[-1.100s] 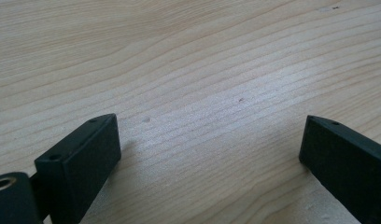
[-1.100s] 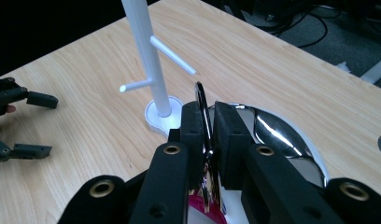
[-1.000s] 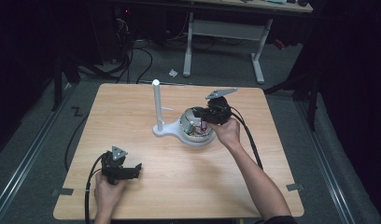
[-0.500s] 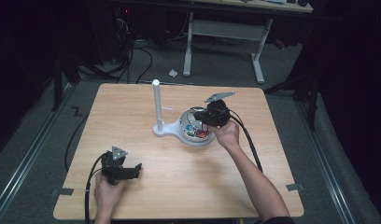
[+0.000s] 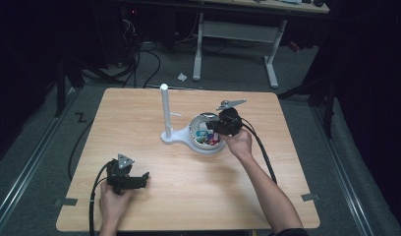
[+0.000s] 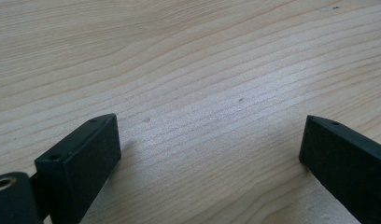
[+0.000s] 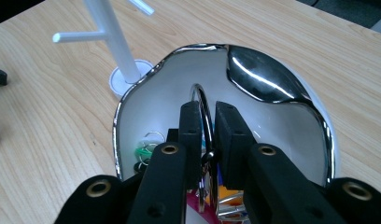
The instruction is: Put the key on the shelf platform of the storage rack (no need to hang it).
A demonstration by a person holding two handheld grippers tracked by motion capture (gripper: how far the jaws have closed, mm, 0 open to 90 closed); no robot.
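A light wooden table [image 5: 188,196] stands on a grey carpeted floor [image 5: 365,187], its top pale with fine grain running across it. Toward the far edge, about midway between the left and right edges, a white stand [image 5: 165,115] rises upright from a flat round foot, with short pegs sticking out sideways. Touching that foot on its right sits a shiny silver bowl [image 5: 198,142] with a wavy rim, small colourful bits lying inside it. Near the front left corner the left hand-held gripper [image 5: 142,178] rests on the wood, its jaws standing wide apart over bare grain. Strips of grey tape mark the front left and front right corners.
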